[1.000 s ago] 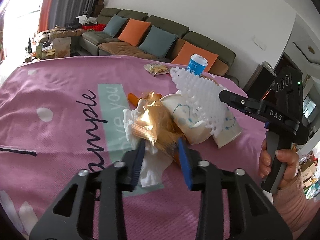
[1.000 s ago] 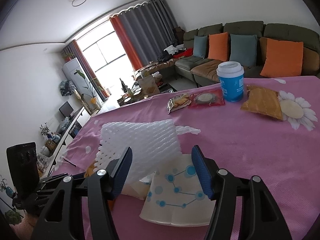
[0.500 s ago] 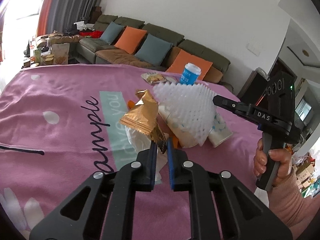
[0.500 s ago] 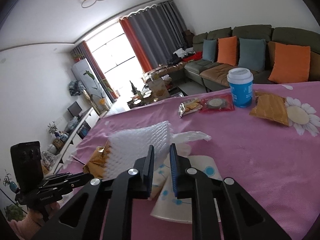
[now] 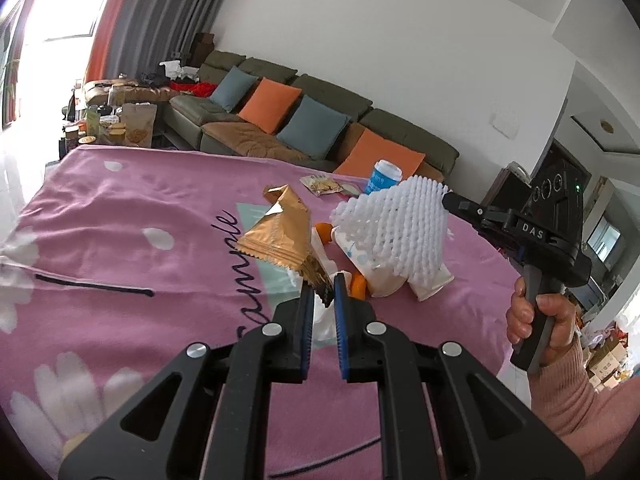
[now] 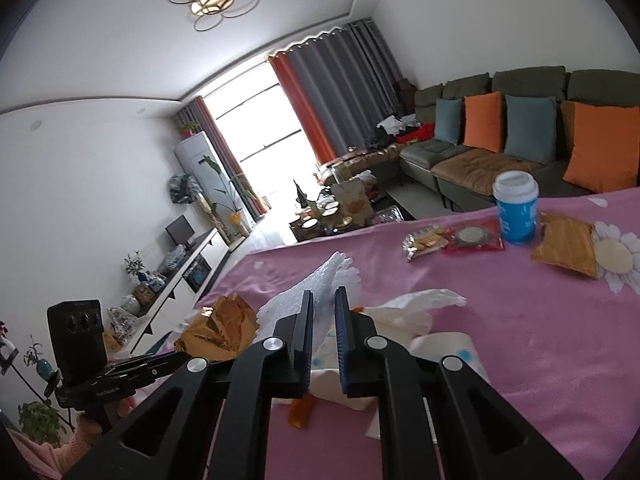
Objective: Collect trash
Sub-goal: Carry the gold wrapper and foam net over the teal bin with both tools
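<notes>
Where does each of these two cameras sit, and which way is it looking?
Left wrist: on the left gripper, looking over the pink cloth toward the sofa; its fingers pinch a gold wrapper; the right hand shows.
Right wrist: on the right gripper, facing the window; its fingers pinch white foam netting.
Shared: wrapper, netting, blue cup, sofa.

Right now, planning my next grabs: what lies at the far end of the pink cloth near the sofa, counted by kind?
packets: 3 (biscuit packet, red packet, yellow packet)
blue cup: 1
Total: 4
</notes>
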`<state>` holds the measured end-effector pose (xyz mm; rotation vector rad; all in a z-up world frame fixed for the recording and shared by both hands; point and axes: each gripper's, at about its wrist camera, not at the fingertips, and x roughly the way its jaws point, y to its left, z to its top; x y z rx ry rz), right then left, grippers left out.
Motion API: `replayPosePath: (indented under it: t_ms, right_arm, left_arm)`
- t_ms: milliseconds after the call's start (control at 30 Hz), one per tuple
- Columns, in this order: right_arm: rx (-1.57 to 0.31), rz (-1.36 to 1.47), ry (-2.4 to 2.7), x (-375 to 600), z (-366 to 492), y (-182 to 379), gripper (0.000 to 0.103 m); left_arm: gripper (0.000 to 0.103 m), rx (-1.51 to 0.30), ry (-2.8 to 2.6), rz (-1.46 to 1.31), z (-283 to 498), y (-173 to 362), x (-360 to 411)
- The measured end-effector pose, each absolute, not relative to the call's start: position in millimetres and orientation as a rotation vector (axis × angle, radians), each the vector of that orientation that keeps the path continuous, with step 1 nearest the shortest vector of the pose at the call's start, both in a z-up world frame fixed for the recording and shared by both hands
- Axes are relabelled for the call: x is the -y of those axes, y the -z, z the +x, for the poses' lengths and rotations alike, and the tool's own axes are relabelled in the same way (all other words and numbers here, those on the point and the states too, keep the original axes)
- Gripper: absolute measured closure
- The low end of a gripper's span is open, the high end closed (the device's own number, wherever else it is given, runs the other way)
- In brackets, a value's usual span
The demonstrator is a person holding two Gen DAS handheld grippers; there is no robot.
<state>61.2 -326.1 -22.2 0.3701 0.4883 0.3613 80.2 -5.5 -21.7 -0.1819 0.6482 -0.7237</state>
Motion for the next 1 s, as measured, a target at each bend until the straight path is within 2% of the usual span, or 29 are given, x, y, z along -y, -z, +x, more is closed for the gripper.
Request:
replayPosePath:
  t_ms: [1000]
  right_arm:
    - [-0.53, 0.332, -0.595, 224, 82, 19, 0.094]
  left_arm:
    - [0.093, -0.57, 0.533, -0.241, 9, -2, -105]
